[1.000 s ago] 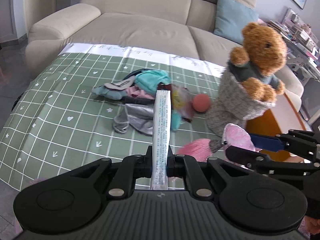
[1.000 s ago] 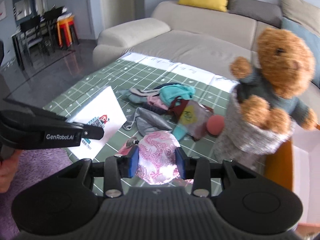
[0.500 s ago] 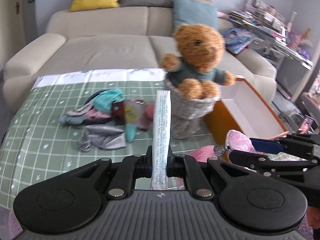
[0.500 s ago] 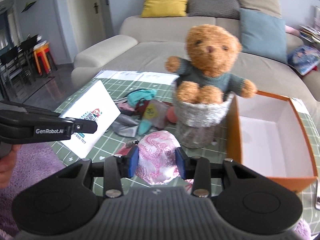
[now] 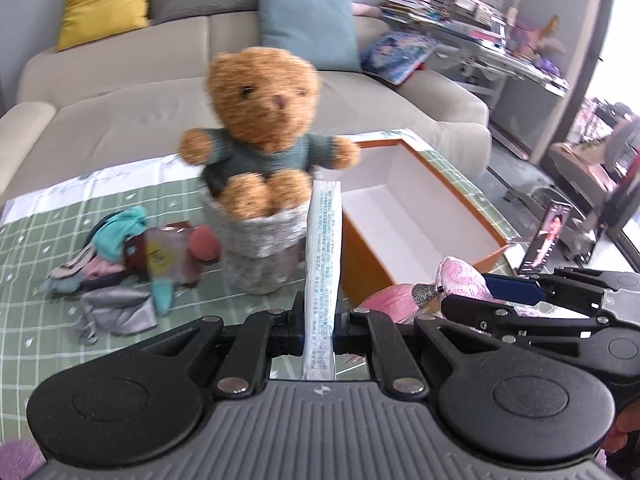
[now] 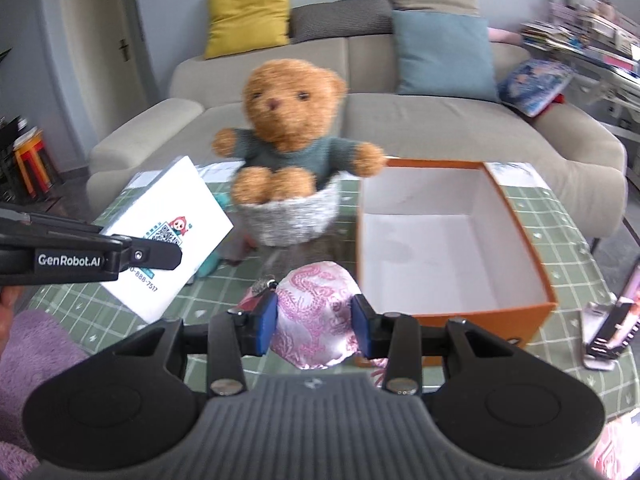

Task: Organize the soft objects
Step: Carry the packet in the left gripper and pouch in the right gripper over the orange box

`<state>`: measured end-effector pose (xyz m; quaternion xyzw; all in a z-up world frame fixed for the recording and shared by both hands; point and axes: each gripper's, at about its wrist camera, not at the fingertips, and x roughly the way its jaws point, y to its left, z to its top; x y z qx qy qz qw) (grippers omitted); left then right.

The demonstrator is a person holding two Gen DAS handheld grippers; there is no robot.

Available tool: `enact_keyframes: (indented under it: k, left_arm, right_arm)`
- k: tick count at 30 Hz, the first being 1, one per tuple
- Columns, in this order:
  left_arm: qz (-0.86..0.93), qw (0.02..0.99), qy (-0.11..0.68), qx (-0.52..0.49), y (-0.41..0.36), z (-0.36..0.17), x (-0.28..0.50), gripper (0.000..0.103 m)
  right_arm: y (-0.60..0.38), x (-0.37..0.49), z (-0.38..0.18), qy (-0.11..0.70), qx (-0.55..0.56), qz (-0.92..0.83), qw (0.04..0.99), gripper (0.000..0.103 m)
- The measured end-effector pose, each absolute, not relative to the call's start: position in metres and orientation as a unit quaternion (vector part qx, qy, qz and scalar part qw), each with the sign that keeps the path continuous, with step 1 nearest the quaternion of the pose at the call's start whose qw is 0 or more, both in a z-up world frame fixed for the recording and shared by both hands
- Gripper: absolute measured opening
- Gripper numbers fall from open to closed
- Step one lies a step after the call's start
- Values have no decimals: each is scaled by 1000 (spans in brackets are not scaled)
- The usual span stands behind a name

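My left gripper is shut on a flat white packet, seen edge-on; the right wrist view shows its printed face. My right gripper is shut on a pink patterned silk pouch with a pink tassel. Both are held above the table's near edge. An open orange box with a white inside stands just right of the pouch. A brown teddy bear sits in a grey knitted basket. A pile of soft cloths lies left of it.
The table has a green checked cloth. A beige sofa with cushions stands behind it. A phone on a stand is at the table's right edge. A purple fluffy rug lies at lower left. Cluttered shelves stand at the right.
Both grippers have swung right with their loads still held. The bear and the orange box have come toward the middle of both views; the cloth pile has shifted left.
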<state>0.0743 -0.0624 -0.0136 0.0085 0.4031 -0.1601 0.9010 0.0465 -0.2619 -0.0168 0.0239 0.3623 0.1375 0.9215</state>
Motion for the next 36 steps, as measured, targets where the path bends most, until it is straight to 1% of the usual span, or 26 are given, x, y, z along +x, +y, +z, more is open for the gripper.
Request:
enact_keyframes:
  k: [10, 18, 24, 30, 36]
  left_arm:
    - [-208, 895, 394, 20, -121, -8, 108, 10]
    - [-220, 897, 383, 33, -166, -4, 156, 10]
    - [-214, 891, 399, 41, -193, -19, 209, 10]
    - [-201, 872, 443, 47, -213, -49, 267, 10]
    - [-181, 859, 474, 72, -227, -75, 306, 11]
  right_arm:
    - [-320, 74, -6, 342, 49, 76, 936, 39]
    - [-350, 129, -1, 321, 30, 53, 945, 40]
    - [-372, 186, -24, 326, 37, 44, 944, 40]
    - [-382, 243, -68, 347, 35, 51, 936, 40]
    - [-376, 286, -102, 362, 2, 82, 929, 40]
